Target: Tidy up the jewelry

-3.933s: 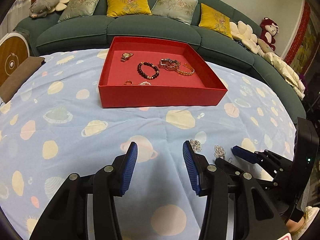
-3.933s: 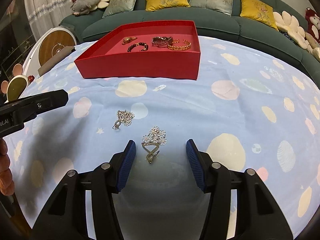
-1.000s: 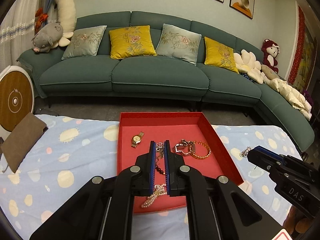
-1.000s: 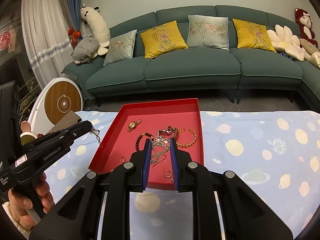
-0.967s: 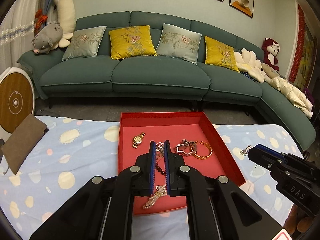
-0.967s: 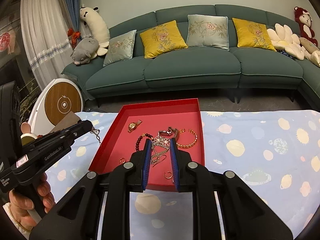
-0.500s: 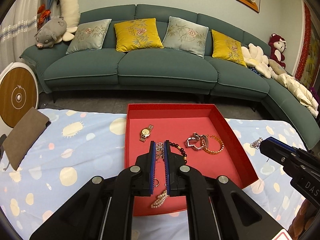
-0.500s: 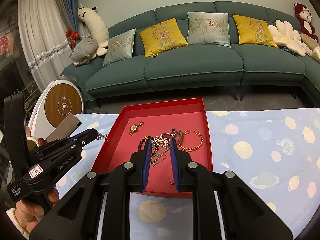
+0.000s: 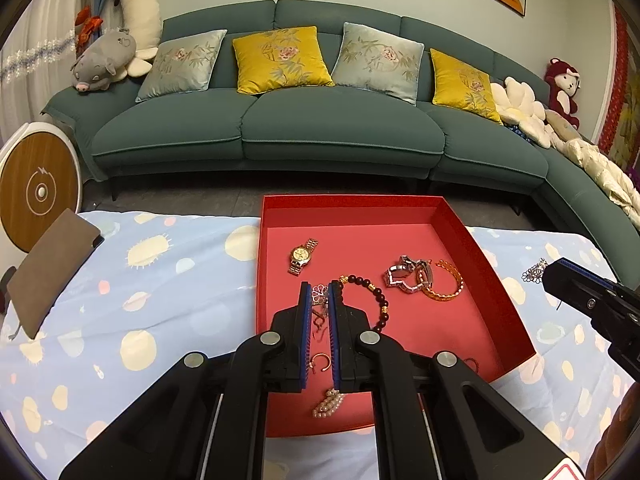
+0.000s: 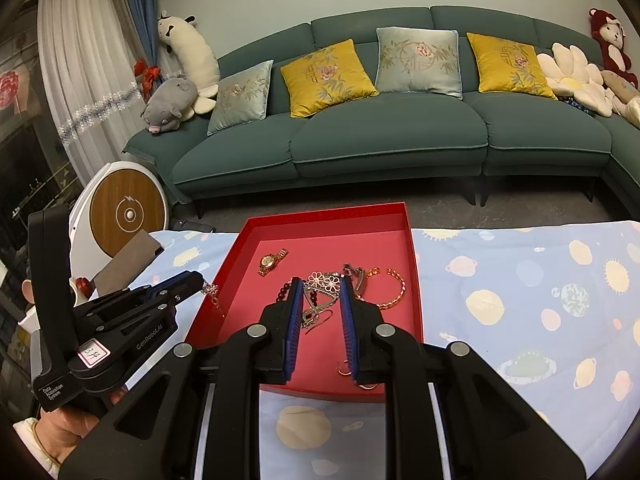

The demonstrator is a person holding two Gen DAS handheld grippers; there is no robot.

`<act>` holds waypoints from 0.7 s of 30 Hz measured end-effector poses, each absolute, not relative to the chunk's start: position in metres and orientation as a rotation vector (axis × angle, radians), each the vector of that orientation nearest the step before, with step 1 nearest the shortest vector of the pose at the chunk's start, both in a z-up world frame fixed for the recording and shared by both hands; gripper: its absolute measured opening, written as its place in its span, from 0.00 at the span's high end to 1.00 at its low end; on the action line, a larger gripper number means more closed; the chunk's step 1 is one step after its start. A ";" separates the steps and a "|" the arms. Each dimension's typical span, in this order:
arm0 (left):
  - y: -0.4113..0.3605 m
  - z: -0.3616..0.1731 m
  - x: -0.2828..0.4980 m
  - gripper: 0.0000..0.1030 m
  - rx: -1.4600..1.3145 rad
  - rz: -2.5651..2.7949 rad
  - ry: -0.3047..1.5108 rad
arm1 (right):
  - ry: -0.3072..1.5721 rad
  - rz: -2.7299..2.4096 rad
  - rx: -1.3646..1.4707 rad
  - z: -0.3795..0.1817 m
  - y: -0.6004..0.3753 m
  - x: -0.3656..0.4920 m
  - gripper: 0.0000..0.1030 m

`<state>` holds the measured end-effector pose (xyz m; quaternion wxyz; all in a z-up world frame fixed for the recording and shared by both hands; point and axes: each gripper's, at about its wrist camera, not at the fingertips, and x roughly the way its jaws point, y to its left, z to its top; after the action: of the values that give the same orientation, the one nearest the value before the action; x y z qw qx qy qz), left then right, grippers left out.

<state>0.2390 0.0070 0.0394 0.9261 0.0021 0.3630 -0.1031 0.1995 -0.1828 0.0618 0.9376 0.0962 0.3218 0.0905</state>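
Note:
A red tray [image 9: 496,288] lies on the blue cloth and holds a gold watch [image 9: 302,256], a dark bead bracelet [image 9: 378,298], a silver bracelet, a gold bangle [image 9: 444,284], rings and pearls. My left gripper [image 9: 320,296] is shut on a silver flower earring [image 9: 319,294] above the tray's left part. My right gripper [image 10: 319,286] is shut on a second flower earring [image 10: 322,280] above the tray [image 10: 416,280]. In the right wrist view the left gripper [image 10: 192,282] hangs at the tray's left wall with its earring [image 10: 210,289] dangling.
A green sofa [image 9: 320,132] with cushions stands behind the table. A brown pad [image 9: 52,268] lies at the cloth's left edge beside a round white device [image 9: 38,192]. The right gripper's body [image 9: 592,304] shows past the tray's right wall.
Both grippers picked an earring off the cloth and lifted it. Over the last second they have come lower and closer over the tray. The right jaws stand slightly wider than before.

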 end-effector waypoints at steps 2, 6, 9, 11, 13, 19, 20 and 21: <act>0.007 0.037 0.242 0.94 0.007 -0.207 0.750 | 0.665 0.181 0.196 0.059 -0.183 0.202 0.82; 0.005 0.032 0.247 0.94 0.014 -0.201 0.760 | 0.688 0.170 0.193 0.050 -0.184 0.208 0.82; 0.003 0.030 0.250 0.94 0.022 -0.199 0.762 | 0.701 0.162 0.187 0.045 -0.184 0.213 0.82; 0.001 0.028 0.251 0.94 0.020 -0.197 0.769 | 0.707 0.159 0.182 0.042 -0.185 0.216 0.82; 0.001 0.025 0.254 0.93 0.011 -0.190 0.779 | 0.716 0.169 0.183 0.039 -0.186 0.219 0.82; 0.010 0.024 0.256 0.73 -0.012 -0.155 0.786 | 0.711 0.145 0.166 0.030 -0.185 0.222 0.62; 0.013 0.026 0.256 0.69 -0.021 -0.149 0.782 | 0.704 0.141 0.165 0.030 -0.185 0.221 0.62; 0.014 0.028 0.255 0.68 -0.027 -0.146 0.777 | 0.701 0.140 0.166 0.031 -0.186 0.221 0.62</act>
<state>0.2550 0.0144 0.0282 0.9229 -0.0130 0.3783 -0.0709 0.2209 -0.1862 0.0311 0.9334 0.0810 0.3428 0.0685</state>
